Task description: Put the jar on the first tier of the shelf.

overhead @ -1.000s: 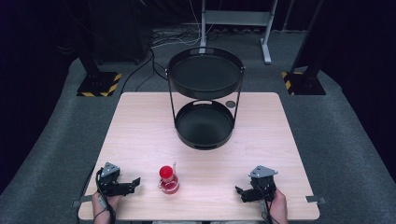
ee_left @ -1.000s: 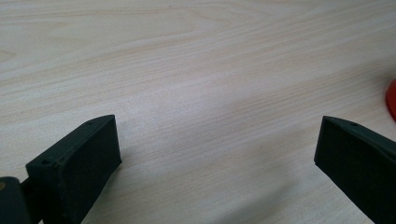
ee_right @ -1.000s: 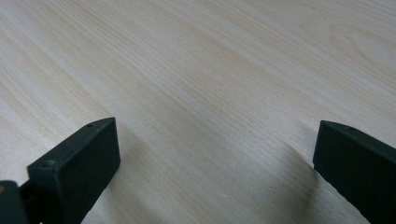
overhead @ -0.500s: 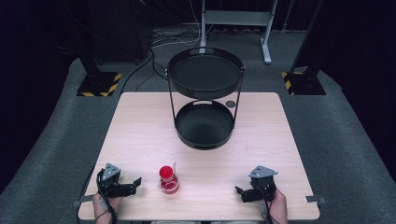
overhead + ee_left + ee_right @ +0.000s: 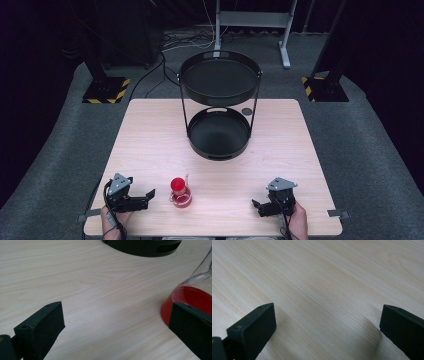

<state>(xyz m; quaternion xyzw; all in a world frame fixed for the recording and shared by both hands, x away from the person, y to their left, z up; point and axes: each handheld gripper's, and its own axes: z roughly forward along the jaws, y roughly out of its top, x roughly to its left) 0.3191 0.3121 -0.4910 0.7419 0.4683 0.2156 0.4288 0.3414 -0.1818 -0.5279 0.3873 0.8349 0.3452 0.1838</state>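
both the left gripper (image 5: pixel 145 197) and right gripper (image 5: pixel 259 207) are resting wide open, empty, flanking a red flask (image 5: pixel 180 192) at lower centre.

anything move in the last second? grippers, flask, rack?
No visible change. The left gripper is in the same spot at the near left edge of the table, jaws open beside the flask of red liquid. The right gripper is where it was at the near right, open over bare wood. The black two-tier rack has not shifted.
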